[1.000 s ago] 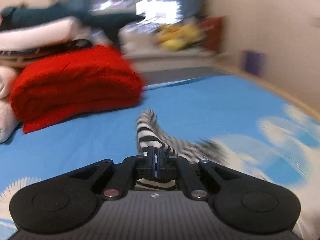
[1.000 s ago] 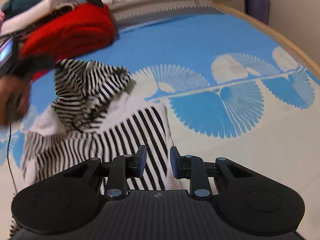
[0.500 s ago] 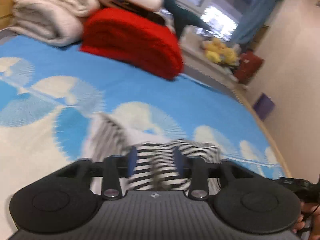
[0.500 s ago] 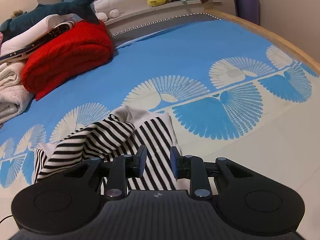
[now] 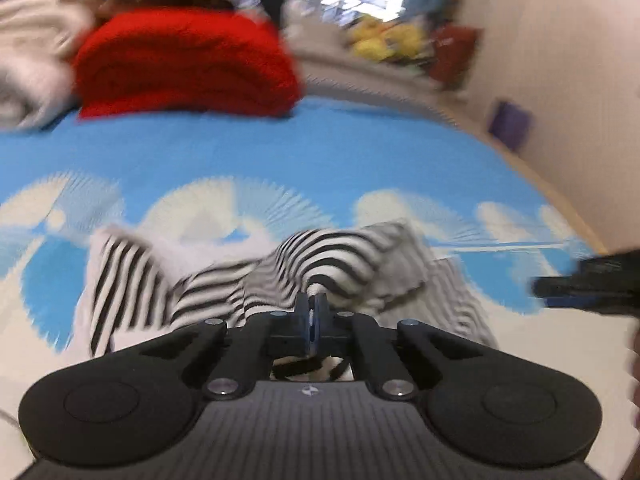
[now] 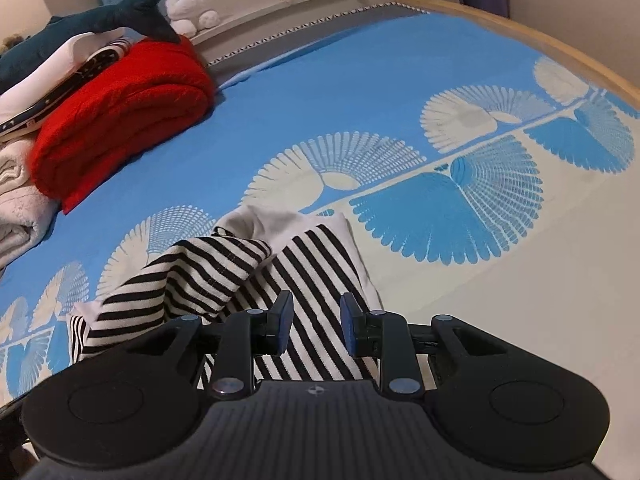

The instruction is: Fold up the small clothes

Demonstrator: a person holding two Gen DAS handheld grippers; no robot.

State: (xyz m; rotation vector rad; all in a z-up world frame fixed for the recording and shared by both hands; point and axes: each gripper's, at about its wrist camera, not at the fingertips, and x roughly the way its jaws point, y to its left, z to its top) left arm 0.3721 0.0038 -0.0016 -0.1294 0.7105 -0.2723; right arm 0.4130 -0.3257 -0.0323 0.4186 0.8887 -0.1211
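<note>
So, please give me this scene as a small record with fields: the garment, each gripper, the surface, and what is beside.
garment: striped cloth, black and white, crumpled, partly folded over itself
left gripper: shut, pinching a fold of the cloth
right gripper: open, above the cloth, not pressing it
surface: blue and white bedspread
beside: red blanket, folded, apart from the cloth

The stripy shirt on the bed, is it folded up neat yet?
Not yet. The striped shirt lies rumpled on the blue bedspread, with one part flopped loosely over the rest and a plain white edge showing.
</note>
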